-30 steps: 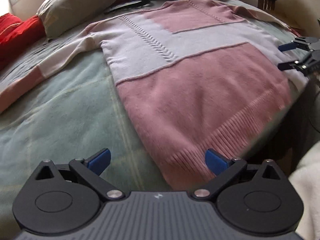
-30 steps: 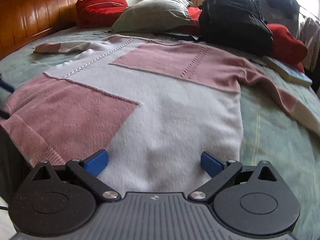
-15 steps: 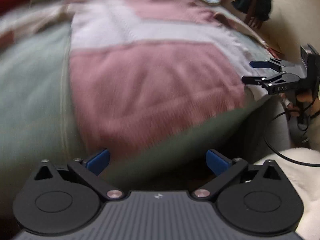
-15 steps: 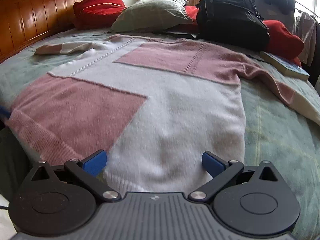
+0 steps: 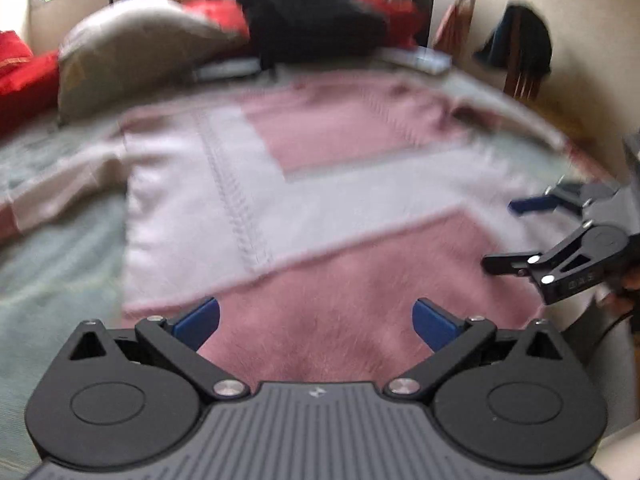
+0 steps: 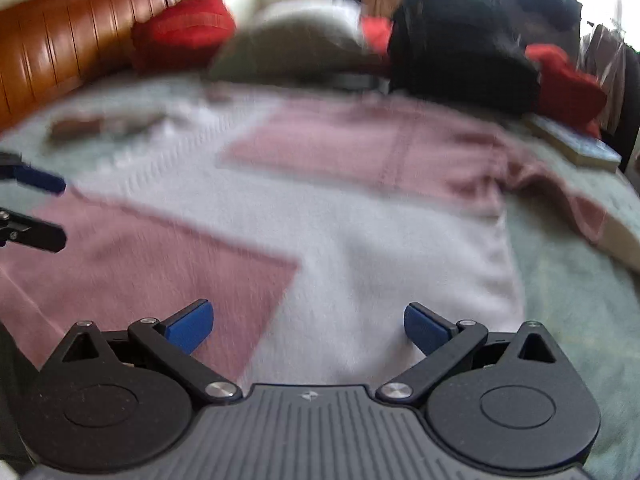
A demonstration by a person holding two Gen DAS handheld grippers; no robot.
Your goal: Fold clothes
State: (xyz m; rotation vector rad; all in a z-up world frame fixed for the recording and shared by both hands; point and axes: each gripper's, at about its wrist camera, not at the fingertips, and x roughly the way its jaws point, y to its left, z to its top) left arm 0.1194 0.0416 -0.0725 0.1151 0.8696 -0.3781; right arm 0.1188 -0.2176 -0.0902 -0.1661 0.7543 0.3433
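Note:
A pink and pale lilac knitted sweater (image 5: 320, 208) (image 6: 320, 216) lies flat on the bed, hem toward me, sleeves spread to both sides. My left gripper (image 5: 316, 320) is open over the pink hem panel, nothing between its blue pads. My right gripper (image 6: 308, 326) is open over the hem where pink meets pale, also empty. In the left wrist view the right gripper (image 5: 504, 232) shows at the sweater's right edge, jaws apart. The left gripper's fingertips (image 6: 40, 180) appear at the left edge of the right wrist view. Both views are blurred.
The bed has a pale green cover (image 5: 52, 264). At its far end sit a grey pillow (image 5: 132, 40), red cushions (image 6: 184, 32) and a black backpack (image 6: 460, 64). A book (image 6: 576, 144) lies at the right. A wooden headboard (image 6: 60, 52) is at the left.
Both grippers have moved forward over the sweater's hem; the left one swung back from the bed's edge onto the pink panel. Both stay open.

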